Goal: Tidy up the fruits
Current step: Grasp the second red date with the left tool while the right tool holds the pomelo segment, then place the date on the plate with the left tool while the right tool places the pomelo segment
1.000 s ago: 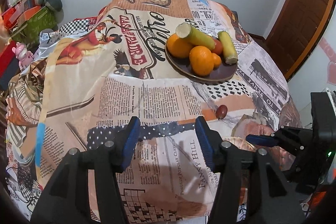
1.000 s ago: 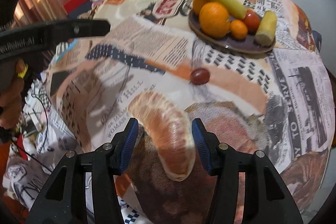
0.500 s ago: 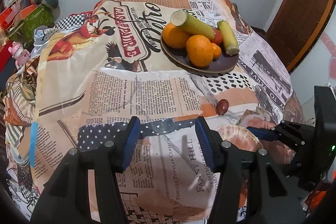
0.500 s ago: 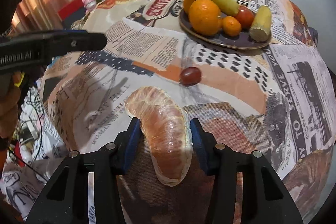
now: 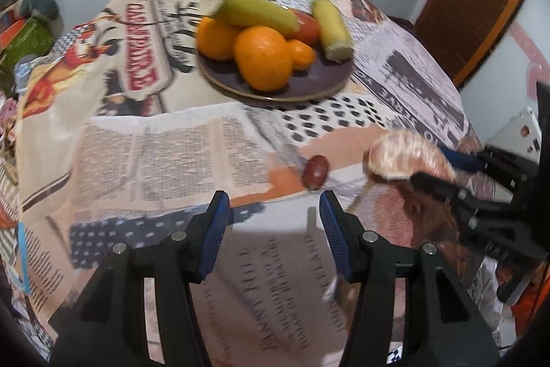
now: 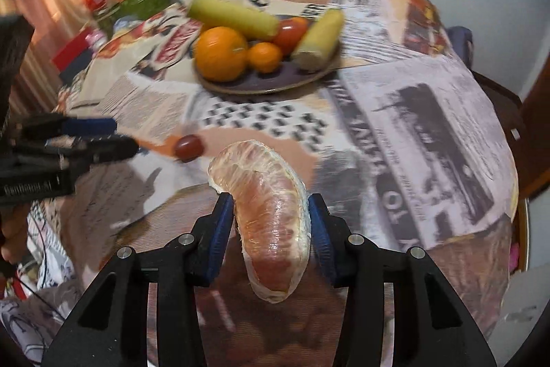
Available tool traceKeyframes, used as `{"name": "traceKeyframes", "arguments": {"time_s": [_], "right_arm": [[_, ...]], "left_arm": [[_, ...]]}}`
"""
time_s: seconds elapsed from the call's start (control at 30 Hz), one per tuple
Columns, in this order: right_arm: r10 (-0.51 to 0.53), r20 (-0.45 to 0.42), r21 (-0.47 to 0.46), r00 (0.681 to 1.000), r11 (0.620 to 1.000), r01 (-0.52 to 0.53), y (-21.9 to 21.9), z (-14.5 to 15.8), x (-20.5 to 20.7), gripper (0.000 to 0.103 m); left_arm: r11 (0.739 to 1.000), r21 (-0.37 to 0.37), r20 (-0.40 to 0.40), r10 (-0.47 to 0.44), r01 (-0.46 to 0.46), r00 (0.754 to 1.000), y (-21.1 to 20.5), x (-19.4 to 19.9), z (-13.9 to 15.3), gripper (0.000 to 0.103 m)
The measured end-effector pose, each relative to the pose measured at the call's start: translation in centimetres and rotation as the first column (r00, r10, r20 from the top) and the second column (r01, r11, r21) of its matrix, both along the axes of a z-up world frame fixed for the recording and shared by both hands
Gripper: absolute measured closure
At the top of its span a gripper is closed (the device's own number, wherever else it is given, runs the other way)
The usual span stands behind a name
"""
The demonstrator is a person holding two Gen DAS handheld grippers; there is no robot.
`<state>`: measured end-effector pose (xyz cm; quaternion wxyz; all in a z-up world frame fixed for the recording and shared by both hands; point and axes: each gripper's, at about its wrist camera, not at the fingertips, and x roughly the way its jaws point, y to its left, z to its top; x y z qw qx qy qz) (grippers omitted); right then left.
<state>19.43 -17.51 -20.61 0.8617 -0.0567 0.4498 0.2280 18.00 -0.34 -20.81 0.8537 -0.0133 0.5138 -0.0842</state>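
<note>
1. The right gripper (image 6: 271, 212) clamps a curved, glossy, membrane-veined pomelo segment (image 6: 268, 215) above the printed tablecloth (image 6: 429, 126).
2. The left gripper (image 5: 271, 222) gapes wide, holding nothing, near a smooth oval red grape (image 5: 314, 171).
3. Beyond the grape, a dark round plate (image 5: 309, 85) bears oranges (image 5: 263, 57).

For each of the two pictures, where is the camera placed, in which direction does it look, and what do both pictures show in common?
Left wrist: sits behind the open, empty left claw, faces across the table to the plate; the right claw shows at right.
Right wrist: sits behind the right claw, shut on the pomelo segment, faces the plate; the left claw shows at left.
Shared: plate, pomelo segment, small red fruit on the tablecloth.
</note>
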Motion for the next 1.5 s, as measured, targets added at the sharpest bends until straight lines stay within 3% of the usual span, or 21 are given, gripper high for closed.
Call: {"name": "traceKeyframes", "arguments": {"time_s": [0.17, 0.47, 0.8, 1.23, 1.5], "right_arm": [[-0.029, 0.016, 0.010, 0.999, 1.000, 0.029, -1.2, 0.5, 0.8, 0.062], [-0.024, 0.028, 0.021, 0.999, 0.999, 0.024, -1.2, 0.5, 1.9, 0.062], [-0.008, 0.061, 0.024, 0.998, 1.000, 0.006, -0.5, 1.5, 2.9, 0.062], [0.007, 0.122, 0.045, 0.992, 0.999, -0.013, 1.4, 3.6, 5.6, 0.062], [0.003, 0.164, 0.079, 0.986, 0.997, -0.016, 2.4, 5.4, 8.1, 0.062]], "left_arm": [[0.999, 0.010, -0.023, -0.052, 0.052, 0.998, -1.9, 1.2, -1.3, 0.052], [0.997, -0.014, -0.032, -0.073, 0.073, 0.997, -3.0, 2.6, -2.6, 0.085], [0.999, -0.031, -0.002, -0.035, 0.035, 0.999, -1.7, 3.0, -1.5, 0.086], [0.998, -0.052, 0.119, 0.046, -0.040, 0.992, 1.6, 5.6, 3.6, 0.086], [0.998, -0.064, 0.183, 0.041, -0.030, 0.982, 1.3, 8.1, 6.3, 0.086]]}}
